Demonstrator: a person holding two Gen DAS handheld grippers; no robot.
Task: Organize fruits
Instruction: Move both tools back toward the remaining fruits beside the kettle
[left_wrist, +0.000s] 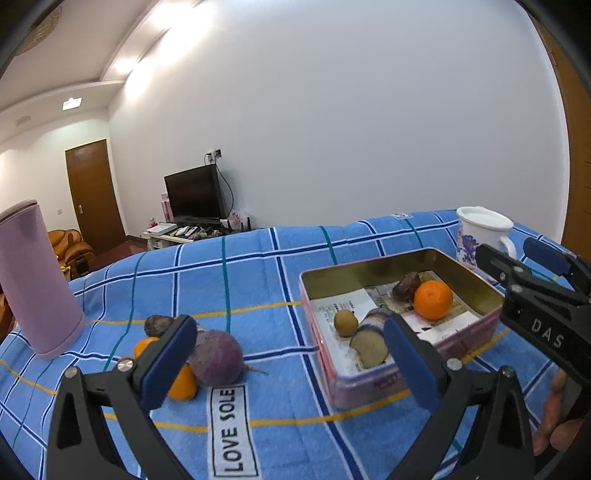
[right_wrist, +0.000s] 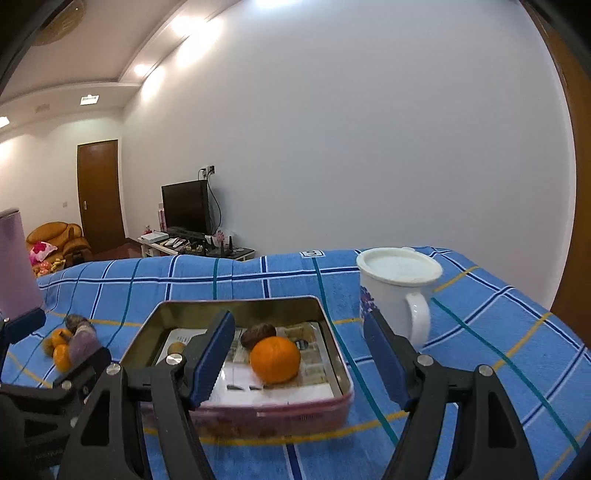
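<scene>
Hovering open-jawed: both grippers (left_wrist: 291, 354) (right_wrist: 301, 360) above tin (right_wrist: 332, 402)

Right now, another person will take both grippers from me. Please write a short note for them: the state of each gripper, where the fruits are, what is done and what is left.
Left gripper: open, empty, hovering between the loose pile and the tin.
Right gripper: open, empty, above the tin's near right side.
Tin box on the blue cloth already holds an orange, a dark fruit, a small brown fruit and a cut piece.
Left to do: the purple round one, the oranges and a dark fruit lie outside, left of the tin.
The white mug stands behind the tin on the right.
</scene>
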